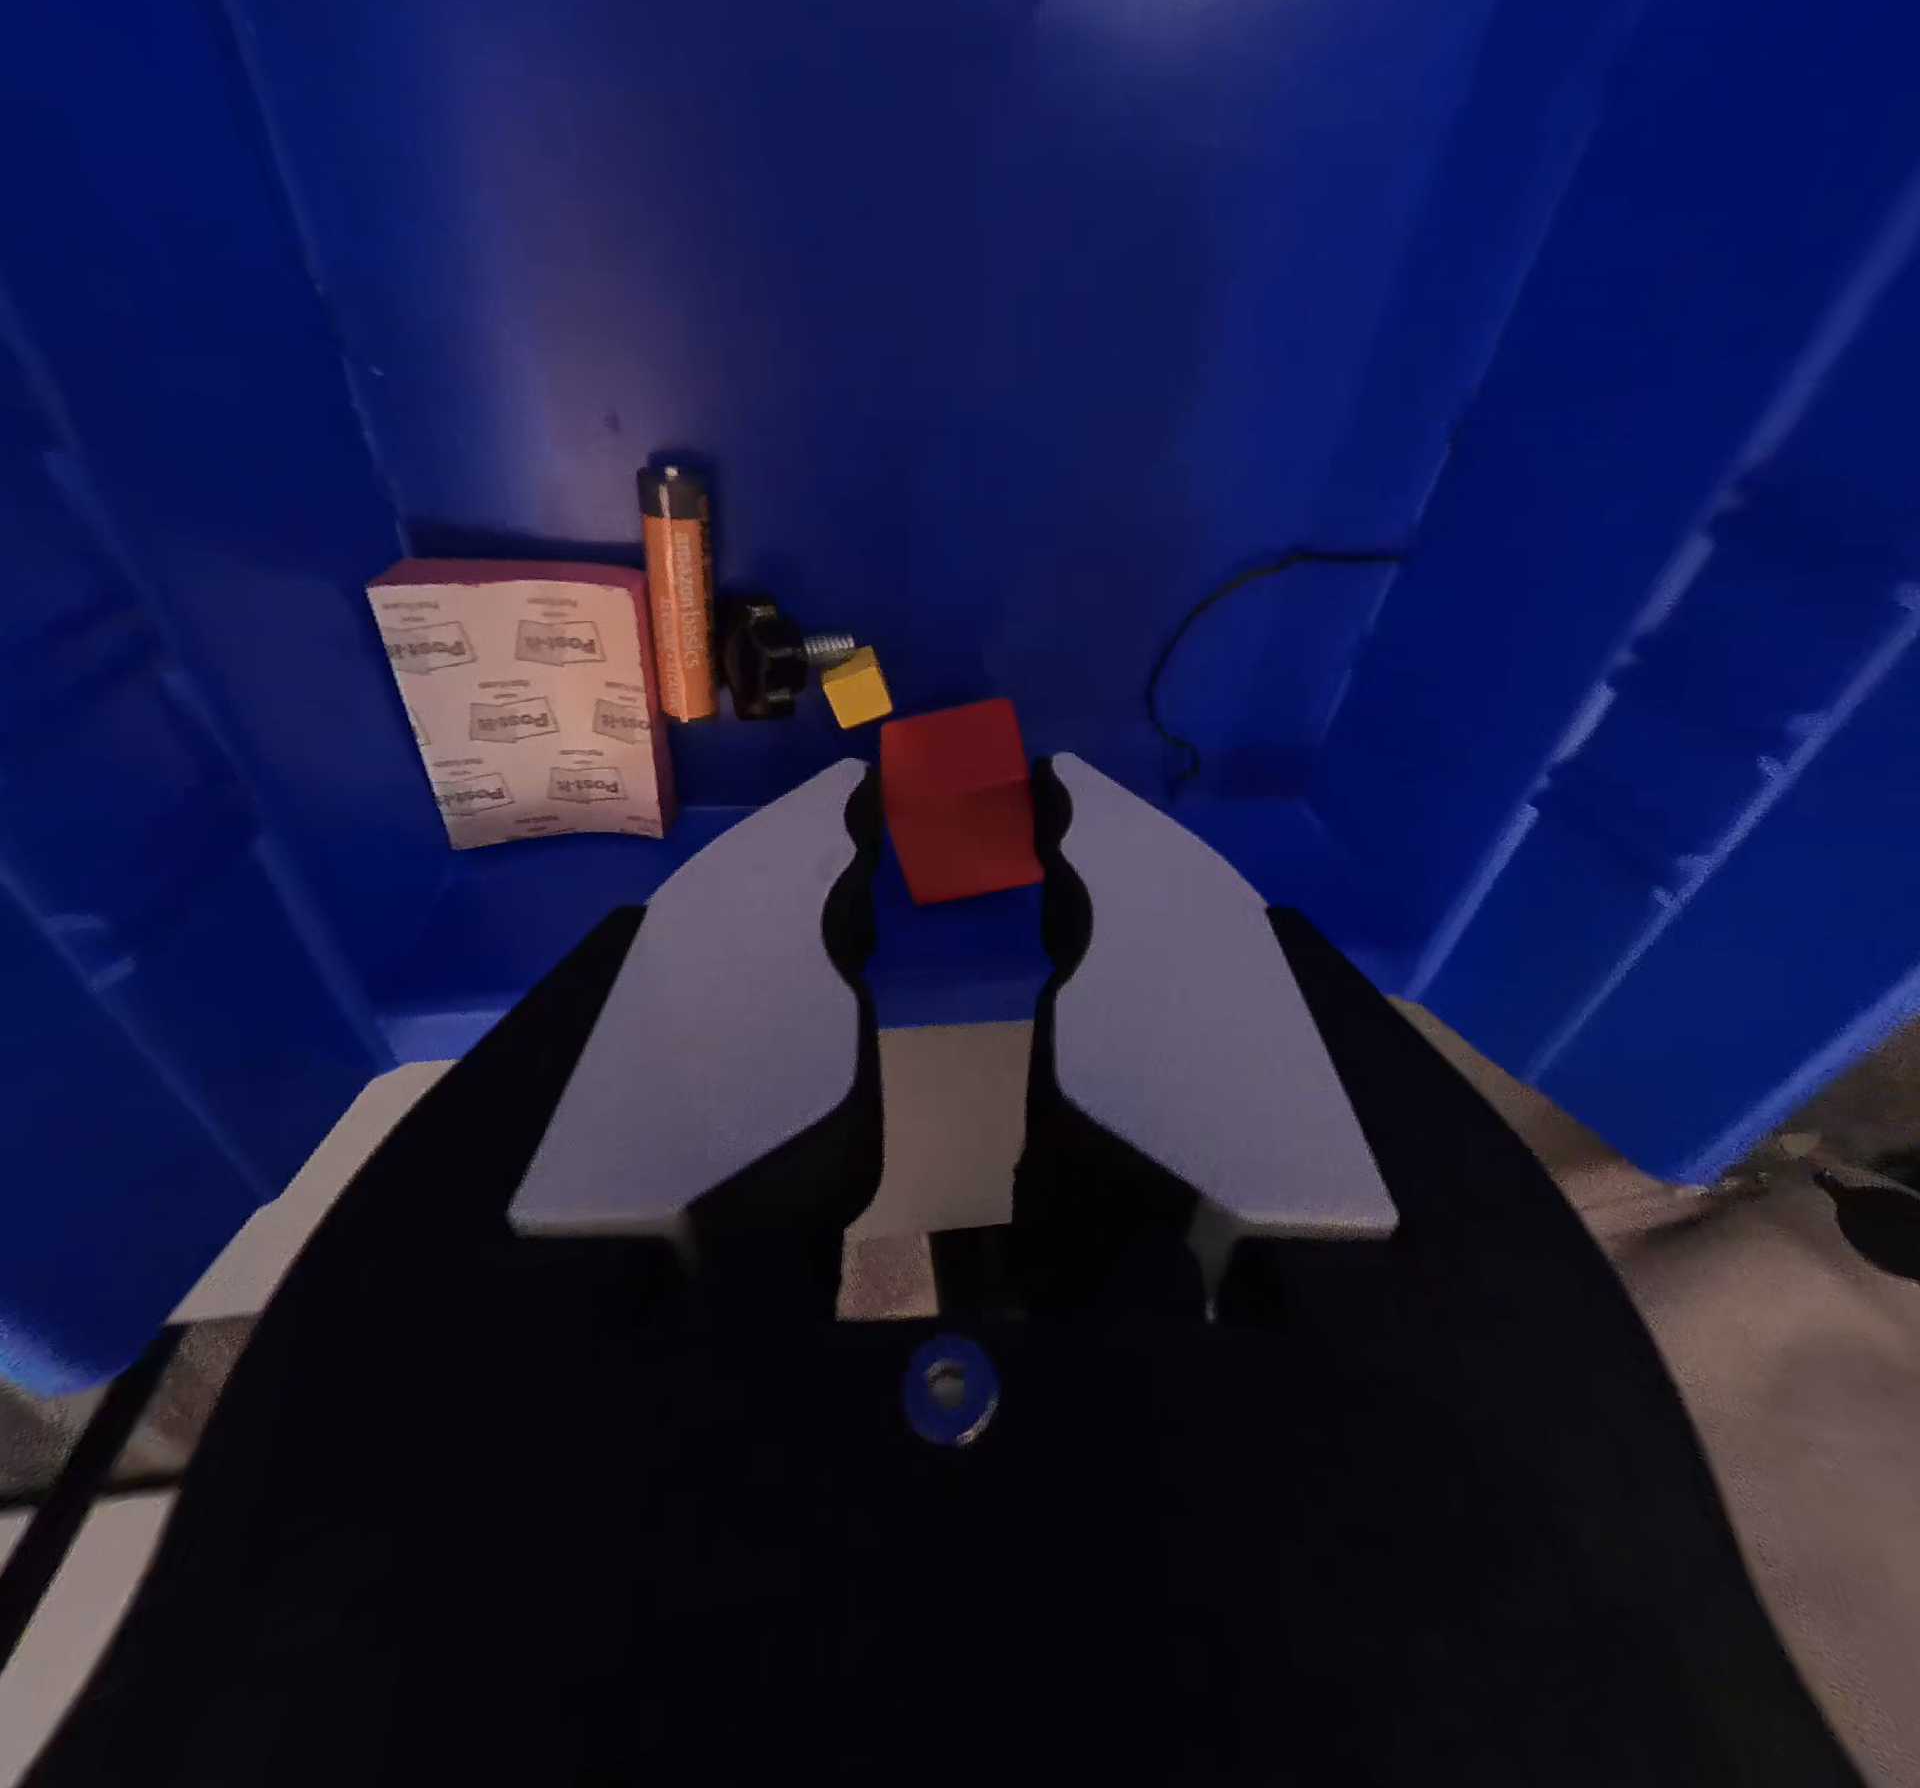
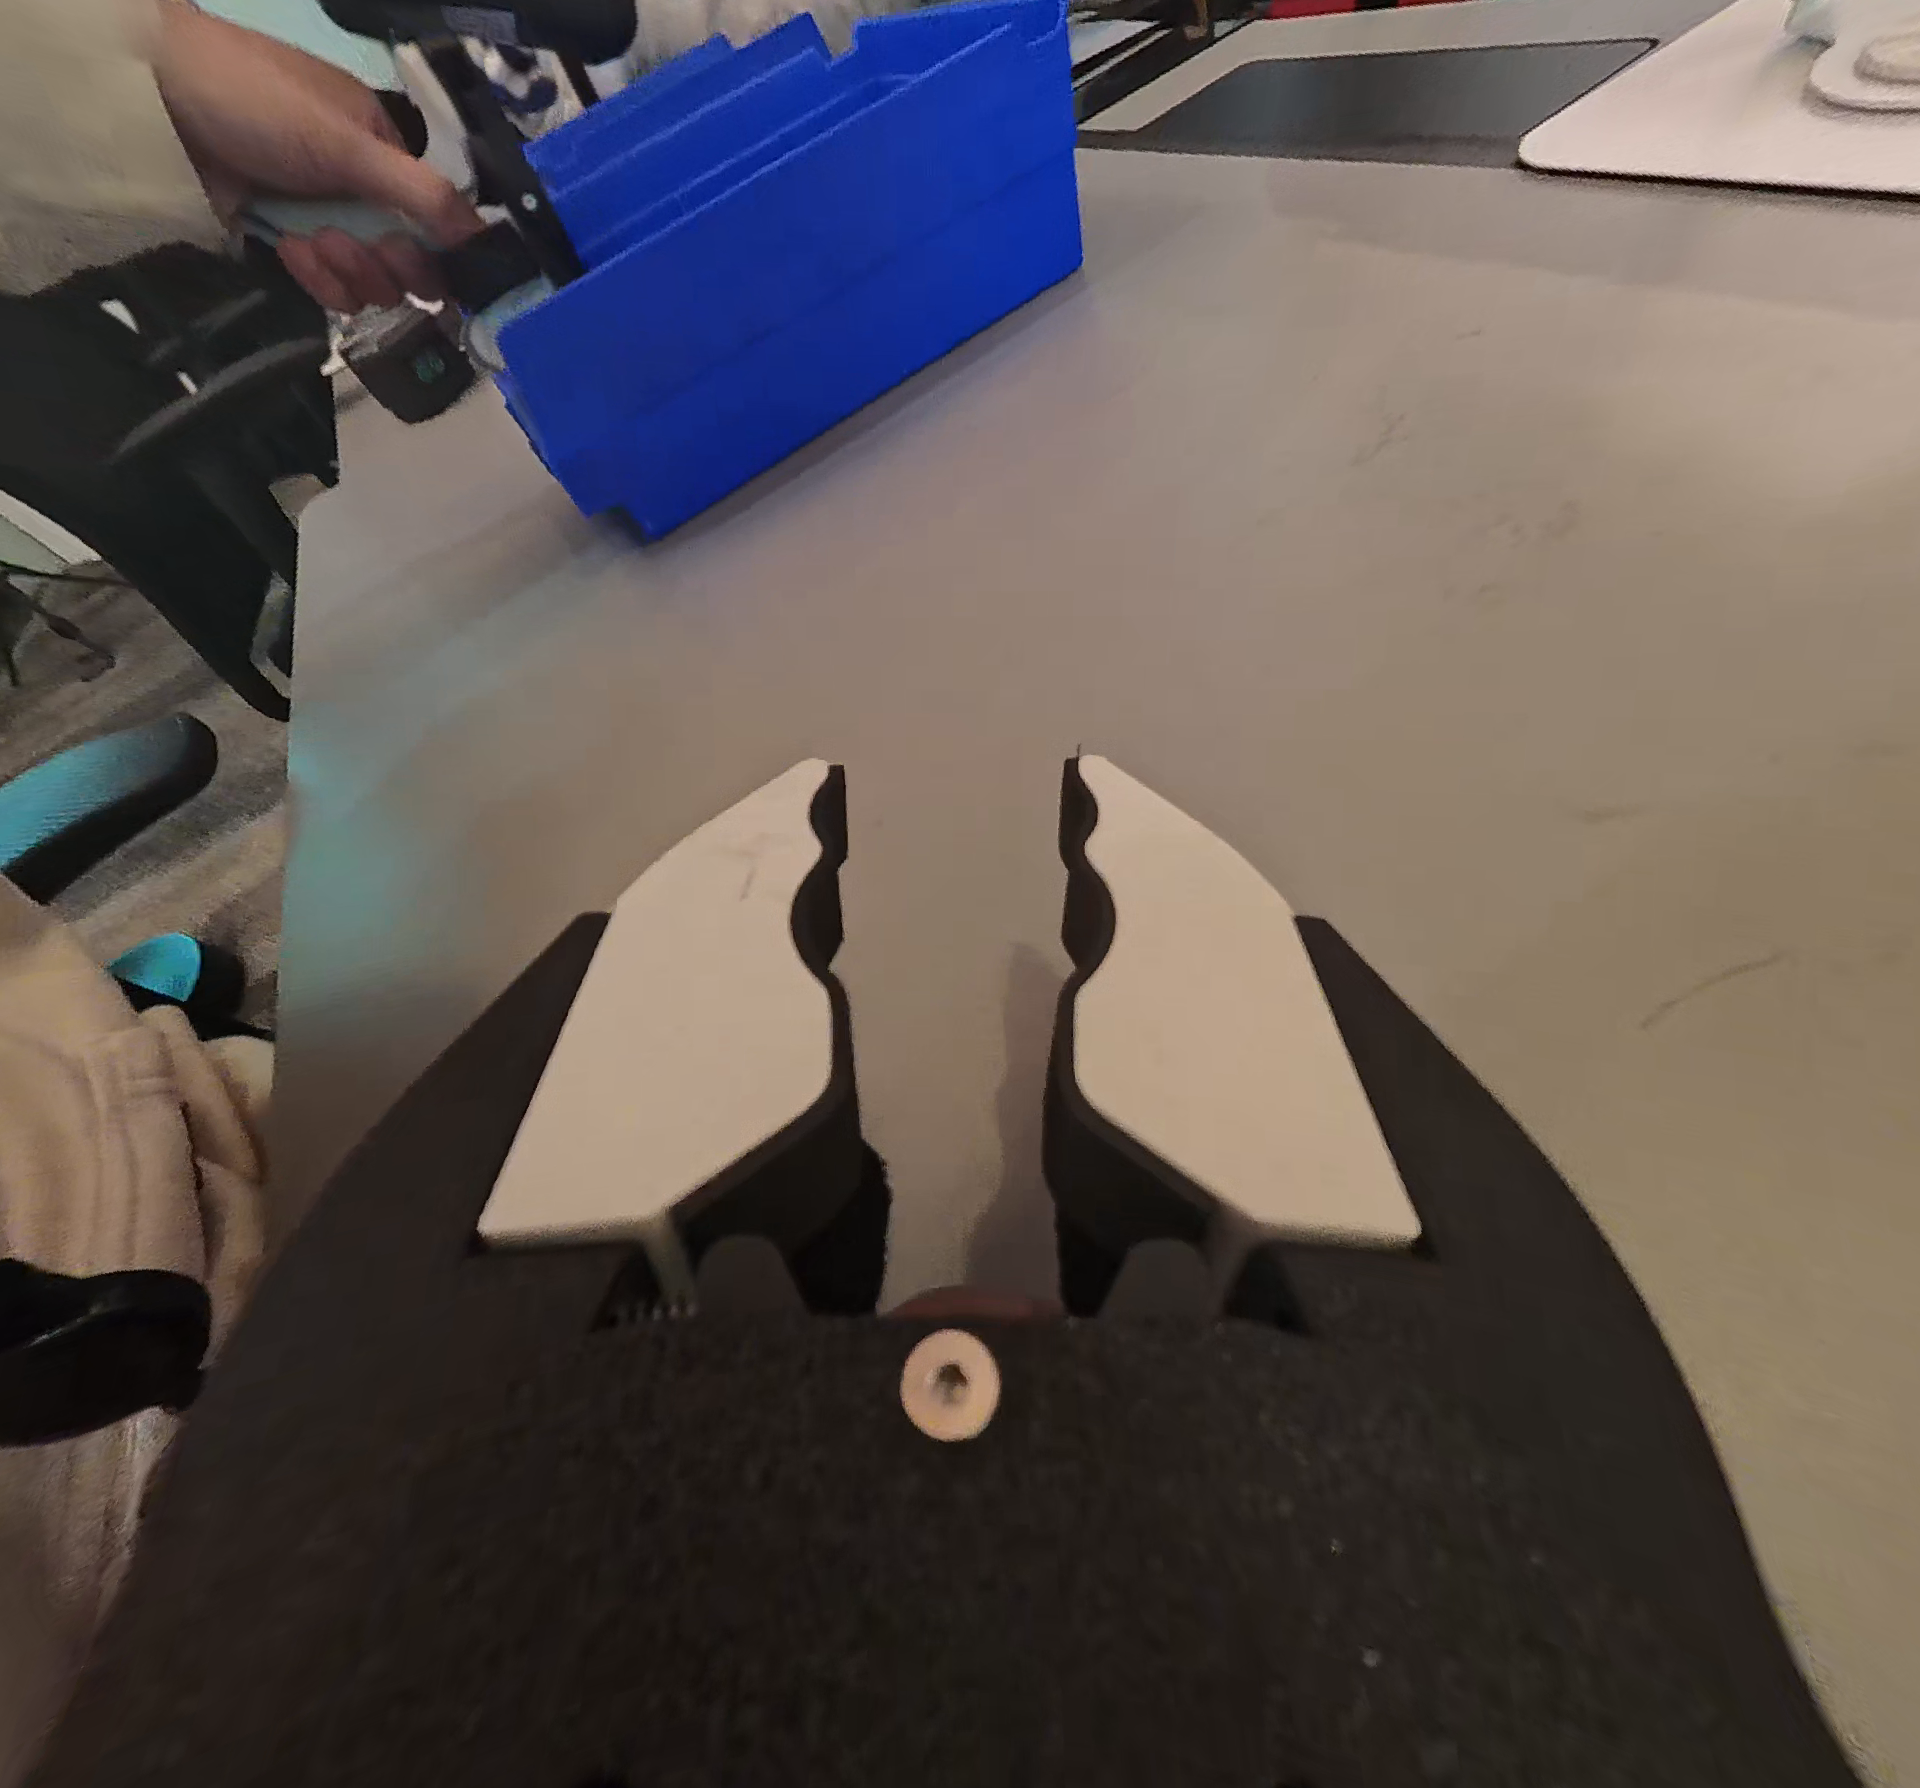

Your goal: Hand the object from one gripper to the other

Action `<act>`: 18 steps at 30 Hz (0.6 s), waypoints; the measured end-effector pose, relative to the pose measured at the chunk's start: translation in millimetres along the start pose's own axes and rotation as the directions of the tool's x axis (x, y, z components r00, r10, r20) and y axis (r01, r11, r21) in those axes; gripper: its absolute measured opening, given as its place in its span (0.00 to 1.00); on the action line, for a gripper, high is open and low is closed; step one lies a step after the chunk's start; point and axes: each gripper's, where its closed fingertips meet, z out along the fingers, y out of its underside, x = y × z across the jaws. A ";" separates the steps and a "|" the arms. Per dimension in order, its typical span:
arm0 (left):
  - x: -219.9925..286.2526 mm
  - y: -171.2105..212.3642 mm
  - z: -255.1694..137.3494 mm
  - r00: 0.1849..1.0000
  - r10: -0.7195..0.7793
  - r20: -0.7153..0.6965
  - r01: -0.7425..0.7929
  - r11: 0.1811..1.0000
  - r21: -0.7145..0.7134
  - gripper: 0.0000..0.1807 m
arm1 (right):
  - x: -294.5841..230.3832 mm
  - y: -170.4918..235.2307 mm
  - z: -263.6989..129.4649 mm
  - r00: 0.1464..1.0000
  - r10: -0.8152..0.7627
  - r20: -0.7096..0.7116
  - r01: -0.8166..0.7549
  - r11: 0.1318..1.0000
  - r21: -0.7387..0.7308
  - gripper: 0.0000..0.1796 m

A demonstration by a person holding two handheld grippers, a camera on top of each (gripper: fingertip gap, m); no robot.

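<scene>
Red cube [image 1: 961, 798], 1 item, matte, tilted: sits between the fingertips of the left gripper [image 1: 958, 782] inside the blue bin [image 1: 1143, 336]. Left jaws narrowed onto it; the right pad touches, a thin gap shows at the left pad, so a firm clamp cannot be confirmed.

Neighbours in the bin: yellow cube [image 1: 856, 687] at 10 o'clock from the red cube, just beside it; black knob with screw [image 1: 769, 655], orange battery [image 1: 678, 590] standing against the back wall, and sticky-note pad [image 1: 525, 699], all further toward 9 to 10 o'clock. Thin black wire [image 1: 1184, 658] at 2 o'clock.

Right gripper [image 2: 956, 793]: jaws parted, holding nothing, above the grey table [image 2: 1351, 543], well apart from the bin, which lies at its 11 o'clock.

Risk, judged: a corner-on, tilted hold may let the cube twist out during the lift or the handover; it could catch the bin wall on the way out.
</scene>
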 end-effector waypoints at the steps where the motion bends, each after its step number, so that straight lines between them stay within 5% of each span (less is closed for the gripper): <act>1: 1.4 -0.2 -3.5 1.000 0.023 -0.010 -0.023 1.000 0.020 0.15 | 1.1 -0.6 -0.5 1.000 0.012 0.001 -0.012 1.000 0.005 0.22; 7: 11.1 -6.5 -30.7 0.977 0.202 -0.066 -0.183 0.959 0.217 0.15 | 2.9 -5.2 -3.7 1.000 0.019 -0.006 -0.019 0.999 0.032 0.21; 11: 26.7 -20.2 -65.8 0.916 0.397 -0.063 -0.324 0.822 0.469 0.15 | -2.2 -10.1 -3.7 0.999 0.037 0.018 -0.038 0.997 0.064 0.21; 14: 53.1 -28.5 -94.6 0.820 0.571 0.052 -0.463 0.606 0.647 0.15 | -5.6 -12.9 -2.2 0.990 0.120 0.078 -0.126 0.989 0.081 0.21; 18: 121.3 -22.8 -128.7 0.559 0.733 0.388 -0.665 0.116 0.738 0.15 | -6.5 -12.5 6.5 0.927 0.317 0.201 -0.319 0.947 -0.020 0.24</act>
